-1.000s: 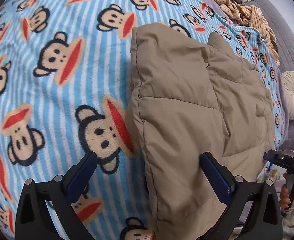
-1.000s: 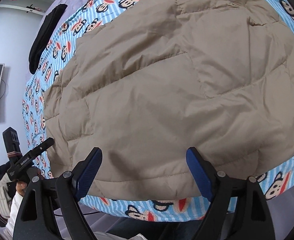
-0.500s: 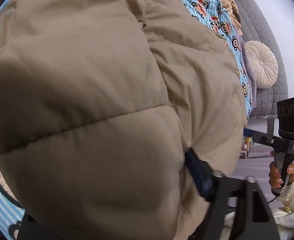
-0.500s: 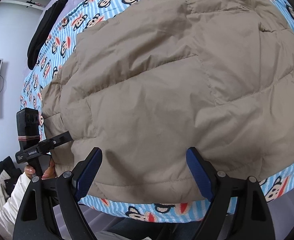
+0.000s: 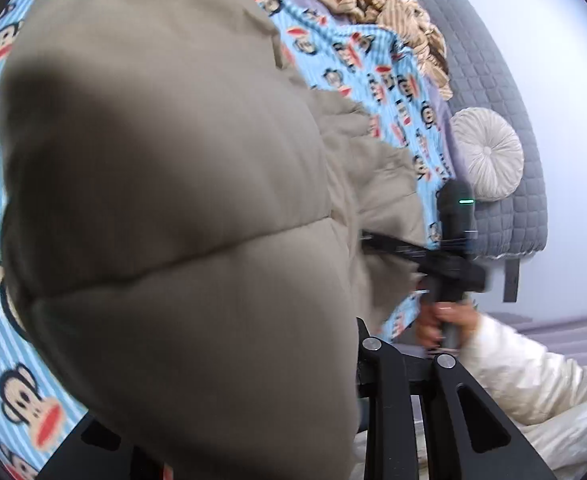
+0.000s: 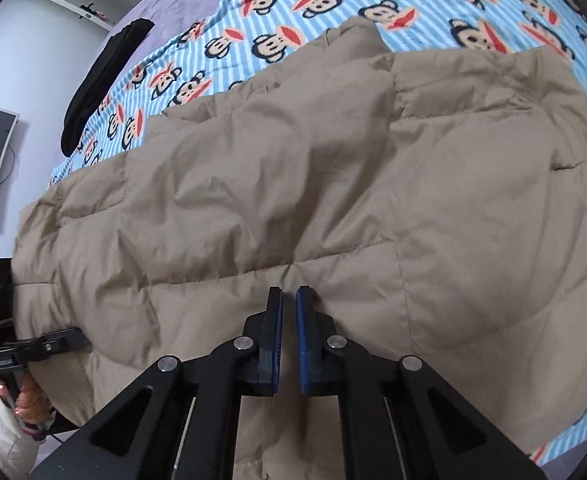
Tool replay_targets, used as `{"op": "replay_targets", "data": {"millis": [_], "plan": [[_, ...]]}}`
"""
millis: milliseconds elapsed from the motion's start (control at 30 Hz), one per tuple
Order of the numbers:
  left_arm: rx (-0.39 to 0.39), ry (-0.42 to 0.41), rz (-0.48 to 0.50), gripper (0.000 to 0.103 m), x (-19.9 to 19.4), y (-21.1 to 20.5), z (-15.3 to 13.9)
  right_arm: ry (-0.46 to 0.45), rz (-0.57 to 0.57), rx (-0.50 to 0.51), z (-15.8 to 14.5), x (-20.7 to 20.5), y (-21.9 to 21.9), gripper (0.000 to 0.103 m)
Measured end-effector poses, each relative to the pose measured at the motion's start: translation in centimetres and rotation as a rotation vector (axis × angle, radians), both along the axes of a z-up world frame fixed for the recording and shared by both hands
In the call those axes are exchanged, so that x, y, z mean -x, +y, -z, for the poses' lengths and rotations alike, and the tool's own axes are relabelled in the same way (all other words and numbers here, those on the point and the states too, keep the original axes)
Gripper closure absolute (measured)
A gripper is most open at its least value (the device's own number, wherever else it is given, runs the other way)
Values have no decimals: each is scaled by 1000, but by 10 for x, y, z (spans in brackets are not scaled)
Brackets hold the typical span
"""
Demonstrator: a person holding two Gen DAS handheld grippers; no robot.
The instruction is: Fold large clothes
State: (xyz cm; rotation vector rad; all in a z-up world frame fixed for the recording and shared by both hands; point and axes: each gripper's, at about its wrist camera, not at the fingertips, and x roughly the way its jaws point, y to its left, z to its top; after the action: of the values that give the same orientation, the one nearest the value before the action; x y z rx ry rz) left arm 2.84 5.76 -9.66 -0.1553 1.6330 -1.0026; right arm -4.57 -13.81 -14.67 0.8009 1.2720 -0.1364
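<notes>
The tan quilted puffer jacket (image 6: pixel 313 184) lies spread on the monkey-print striped blanket (image 6: pixel 373 4) that covers the bed, its long axis running along the blanket's near edge, from the left gripper's side across to the right. Both tongs work this near hem, so the fold will likely go away from the person, toward the blanket's far edge. The right gripper (image 6: pixel 289 340) sits at about the middle of the hem, its blue-padded fingers drawn almost together with only a slim gap between them; the hem lies right at and under the fingertips, but I cannot tell for certain whether any fabric is pinched in that gap. In the right wrist view, the left gripper (image 6: pixel 69 340) meets the jacket at its left end, just at the near corner of the garment. From the left wrist view the jacket (image 5: pixel 173 200) billows right over the lens, hiding one finger and the tips, with only the right-hand finger arm in view, so the jaws' state cannot be read directly; the bulging fabric suggests this corner is raised off the blanket, probably held. The right gripper (image 5: pixel 449 264) appears there further along the hem, blurred. Well beyond the jacket, a striped beige garment (image 5: pixel 377 4) lies crumpled near the headboard, a round cream cushion (image 5: pixel 485 152) leans against it, and a black cloth (image 6: pixel 101 76) rests at the blanket's far left edge.
</notes>
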Motion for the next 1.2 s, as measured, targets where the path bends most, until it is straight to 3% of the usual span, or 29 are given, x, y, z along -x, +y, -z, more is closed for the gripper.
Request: {"op": "replay_targets", "data": {"millis": [167, 300, 367, 433, 500, 733, 867, 900, 967, 1000, 1033, 1200], "plan": [[-33, -47, 54, 73, 29, -72, -47, -15, 19, -172, 43, -5, -13, 98], [-81, -63, 139, 72, 52, -146, -57, -34, 12, -268, 64, -4, -20, 102], [-104, -71, 185, 65, 62, -179, -56, -47, 4, -289, 68, -4, -20, 102], [-108, -52, 200, 43, 67, -202, -52, -62, 16, -323, 73, -2, -23, 103], [-71, -18, 198, 30, 68, -217, -50, -79, 42, -382, 80, 2, -28, 103], [-5, 30, 221, 29, 72, -253, -46, -134, 106, -529, 75, 28, -56, 100], [-24, 25, 250, 29, 83, -275, -32, -156, 145, -477, 49, 67, -81, 99], [-36, 8, 254, 29, 101, -285, -26, -159, 159, -452, 42, 80, -87, 97], [-59, -25, 258, 29, 105, -303, -16, -163, 199, -411, 28, 110, -99, 78], [-71, -42, 260, 29, 107, -311, -10, -162, 223, -385, 20, 128, -104, 48], [-85, -59, 270, 29, 112, -320, -6, -168, 245, -367, 13, 144, -107, 34], [-134, -105, 296, 29, 117, -342, 23, -161, 249, -247, -25, 198, -98, 33]]}}
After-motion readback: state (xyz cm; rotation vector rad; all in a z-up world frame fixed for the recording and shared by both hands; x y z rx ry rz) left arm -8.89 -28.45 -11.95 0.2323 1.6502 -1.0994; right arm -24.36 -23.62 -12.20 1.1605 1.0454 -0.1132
